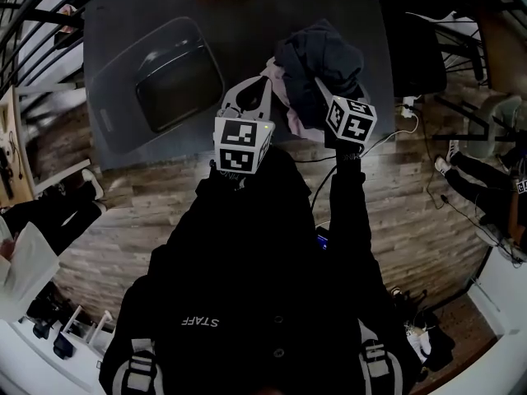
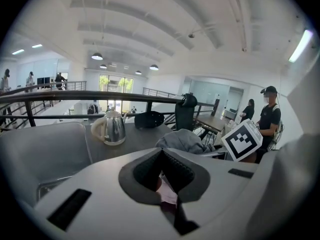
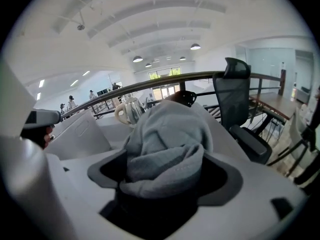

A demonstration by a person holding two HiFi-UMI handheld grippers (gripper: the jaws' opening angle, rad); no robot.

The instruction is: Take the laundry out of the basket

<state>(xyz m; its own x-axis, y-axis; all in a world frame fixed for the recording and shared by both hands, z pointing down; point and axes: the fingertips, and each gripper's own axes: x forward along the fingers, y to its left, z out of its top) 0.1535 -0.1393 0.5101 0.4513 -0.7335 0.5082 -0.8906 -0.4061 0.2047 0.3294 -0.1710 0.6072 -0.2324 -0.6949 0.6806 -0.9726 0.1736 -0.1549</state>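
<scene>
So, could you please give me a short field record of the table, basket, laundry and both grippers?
Table: dark, holds everything below
Basket: grey, on the table's left, no laundry seen inside
Laundry heap: on the table, right of the basket
Left gripper: shut on pink cloth
Right gripper: jaws apart, grey garment between them
Kettle: at the far edge

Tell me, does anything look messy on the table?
Only the laundry: a grey garment and a pink garment lie crumpled in a heap on the table, outside the basket. Nothing looks spilled or broken.
</scene>
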